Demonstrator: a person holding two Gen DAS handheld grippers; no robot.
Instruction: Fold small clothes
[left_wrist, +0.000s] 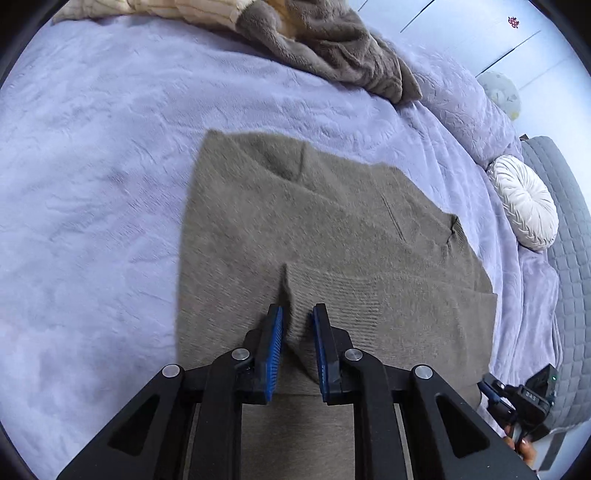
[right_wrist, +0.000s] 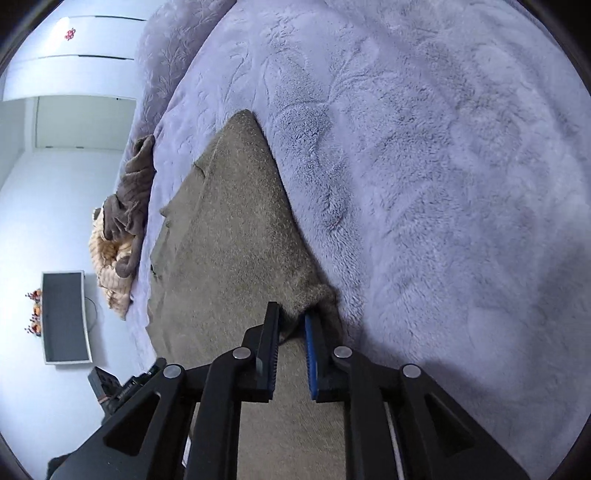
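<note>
Left wrist view showed the grey-brown knitted garment (left_wrist: 332, 229) spread flat over the lavender plush bedspread (left_wrist: 92, 166), filling the middle and running toward six o'clock. The left gripper (left_wrist: 297, 314) had its jaws closed on a raised pinch of the knit. In the right wrist view, the right gripper (right_wrist: 291, 314) had its jaws clamped on a bunched edge of the garment, at its three o'clock side. At twelve o'clock lay a crumpled brown fleece heap (left_wrist: 332, 48); at three o'clock sat a round white pleated cushion (left_wrist: 524, 206).
</note>
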